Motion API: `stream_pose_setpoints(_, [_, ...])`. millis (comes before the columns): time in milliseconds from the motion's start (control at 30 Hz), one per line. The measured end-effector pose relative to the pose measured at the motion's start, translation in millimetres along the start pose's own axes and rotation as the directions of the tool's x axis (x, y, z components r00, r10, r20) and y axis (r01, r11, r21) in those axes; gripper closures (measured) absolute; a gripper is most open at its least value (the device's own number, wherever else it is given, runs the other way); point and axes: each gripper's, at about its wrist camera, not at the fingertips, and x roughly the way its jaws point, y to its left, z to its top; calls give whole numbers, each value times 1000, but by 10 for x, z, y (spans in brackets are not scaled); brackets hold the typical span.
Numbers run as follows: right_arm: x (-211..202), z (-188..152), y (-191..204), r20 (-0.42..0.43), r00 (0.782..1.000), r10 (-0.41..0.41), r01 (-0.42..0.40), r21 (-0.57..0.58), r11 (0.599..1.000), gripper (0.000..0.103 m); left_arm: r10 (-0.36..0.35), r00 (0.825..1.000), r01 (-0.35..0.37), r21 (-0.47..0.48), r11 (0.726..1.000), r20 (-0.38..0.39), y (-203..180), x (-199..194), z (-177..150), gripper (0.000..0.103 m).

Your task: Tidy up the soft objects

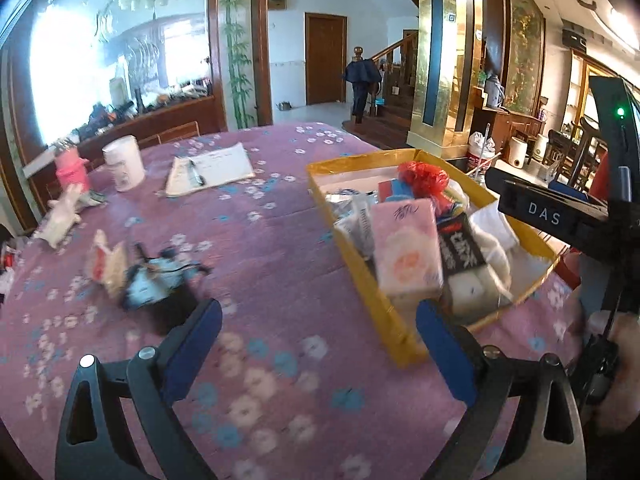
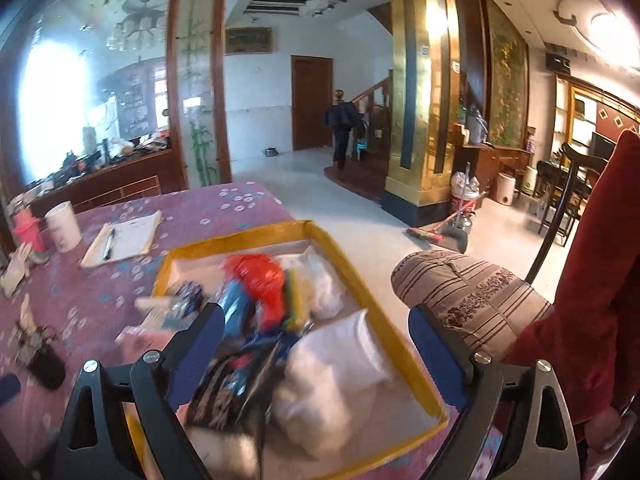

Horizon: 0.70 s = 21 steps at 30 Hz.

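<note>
A yellow-rimmed box (image 1: 360,159) stands on the right of the purple floral table. It holds a pink tissue pack (image 1: 404,248), a black packet (image 1: 460,248), white soft bundles (image 1: 492,256) and a red bag (image 1: 424,178). My left gripper (image 1: 318,306) is open above bare cloth, just left of the box's near corner, with nothing between its blue pads. To its left lie a blue-white soft item (image 1: 160,280) and a beige pouch (image 1: 106,264). My right gripper (image 2: 316,312) is open over the box (image 2: 240,238), above the white bundle (image 2: 336,360) and red bag (image 2: 256,276), gripping nothing.
A white plush (image 1: 60,216), pink bottle (image 1: 72,172), white cup (image 1: 124,168) and a notebook with pen (image 1: 212,168) sit at the table's far left. A striped cushion (image 2: 480,296) and a red sleeve (image 2: 592,280) are right of the box.
</note>
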Motion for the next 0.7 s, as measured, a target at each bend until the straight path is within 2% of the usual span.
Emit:
stream_pose_setpoints(267, [-305,-308,179,19,999,50,-49,-32,998,7,30,999,-30,3,1000,19,71,-145,-272,5])
stream_pose_setpoints(367, [-408,-448,130,17,999,49,-48,-9,999,6,45,998,-46,28,999,32,-11,-151,-343,5])
stream_pose_setpoints(467, [-491,-623,138,23,1000,12,-11,-30,999,4,63,997,-68,85,994,54,-144,-176,-434,5])
stream_pose_setpoints(567, [-542,-765,105,6,1000,2,-1,-28,1000,4,50,996,-58,124,991,71,-210,-205,-453,0])
stream_pose_setpoints(700, [-533,-908,62,-21,1000,-5,5,-13,1000,4,0,997,-10,133,991,75,-210,-234,-473,0])
